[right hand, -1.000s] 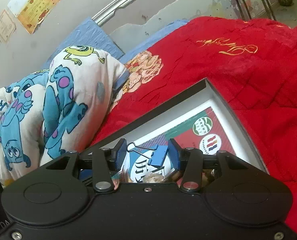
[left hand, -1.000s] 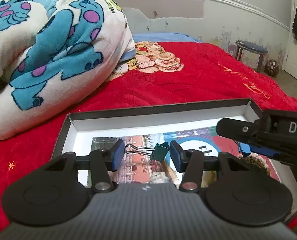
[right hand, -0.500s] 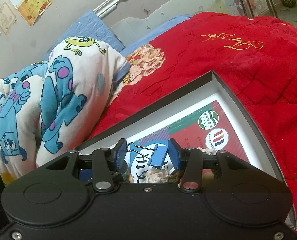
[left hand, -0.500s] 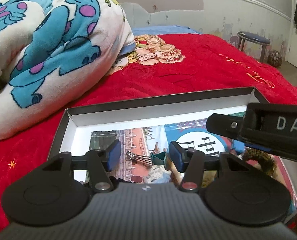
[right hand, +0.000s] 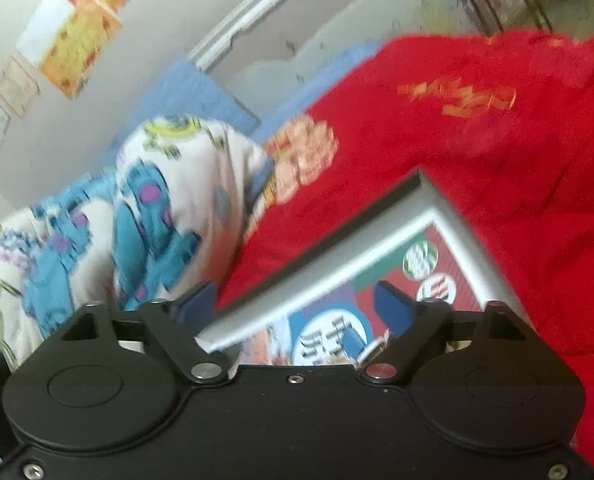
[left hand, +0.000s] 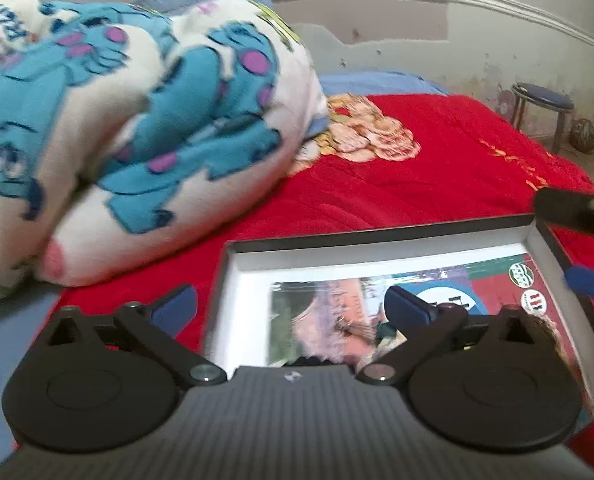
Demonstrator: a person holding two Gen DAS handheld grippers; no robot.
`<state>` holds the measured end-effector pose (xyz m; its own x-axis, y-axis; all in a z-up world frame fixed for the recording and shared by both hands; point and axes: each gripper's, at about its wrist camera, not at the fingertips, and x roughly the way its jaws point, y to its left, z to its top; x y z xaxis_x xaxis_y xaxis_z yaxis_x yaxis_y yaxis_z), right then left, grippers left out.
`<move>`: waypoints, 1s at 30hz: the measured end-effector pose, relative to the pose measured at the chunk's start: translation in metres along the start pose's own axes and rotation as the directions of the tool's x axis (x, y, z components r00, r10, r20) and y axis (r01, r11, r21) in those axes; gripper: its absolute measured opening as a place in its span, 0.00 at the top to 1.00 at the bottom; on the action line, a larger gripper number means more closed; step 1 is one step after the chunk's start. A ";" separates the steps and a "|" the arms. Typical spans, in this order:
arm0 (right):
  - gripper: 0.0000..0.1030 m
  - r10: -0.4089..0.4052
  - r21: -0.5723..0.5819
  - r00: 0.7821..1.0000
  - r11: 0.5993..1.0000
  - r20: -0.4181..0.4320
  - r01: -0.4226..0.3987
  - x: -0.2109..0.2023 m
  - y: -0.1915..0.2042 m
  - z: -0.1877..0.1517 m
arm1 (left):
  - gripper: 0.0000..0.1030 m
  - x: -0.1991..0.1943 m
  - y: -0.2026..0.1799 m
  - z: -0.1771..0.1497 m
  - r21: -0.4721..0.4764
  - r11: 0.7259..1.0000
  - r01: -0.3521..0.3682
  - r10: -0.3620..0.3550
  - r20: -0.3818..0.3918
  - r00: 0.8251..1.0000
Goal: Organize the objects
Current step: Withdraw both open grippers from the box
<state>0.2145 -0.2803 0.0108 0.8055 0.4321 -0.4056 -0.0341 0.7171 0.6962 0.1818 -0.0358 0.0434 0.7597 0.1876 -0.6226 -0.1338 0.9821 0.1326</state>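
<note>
A shallow box [left hand: 377, 234] with a black rim and white walls lies on the red bedspread, a printed card covering its floor. My left gripper [left hand: 293, 304] hangs over the box's left edge, its jaws opening wide with nothing between them. A dark green patch [left hand: 384, 331] by its right finger may be the green binder clip; blur hides its shape. My right gripper [right hand: 295, 300] is above the same box [right hand: 449, 216], jaws also opening and holding nothing. The blue binder clip [right hand: 355, 338] lies loose on the card below it. A finger [left hand: 565, 208] of the right gripper shows at the left wrist view's right edge.
A bulky white blanket with blue cartoon monsters [left hand: 157, 128] is piled left of the box. The red bedspread [left hand: 437, 184] stretches behind and to the right. A blue-topped stool [left hand: 543, 100] stands by the far wall. Paper sheets [right hand: 81, 32] hang on the wall.
Both grippers opened and let go of their binder clips, green from the left and blue from the right, which now lie in the box. Both grippers rose; the left one shifted left.
</note>
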 end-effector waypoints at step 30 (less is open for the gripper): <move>0.00 -0.561 -0.608 0.826 0.641 0.044 0.468 -0.072 0.040 -0.160 | 0.00 -0.100 0.036 -0.128 -0.001 0.993 0.116 -0.114 -0.200 0.973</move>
<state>0.0602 -0.1951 -0.0271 0.7109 -0.0695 -0.6999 -0.0051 0.9946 -0.1038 0.0200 -0.0169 0.0119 0.6273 0.0741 -0.7753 -0.0451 0.9973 0.0588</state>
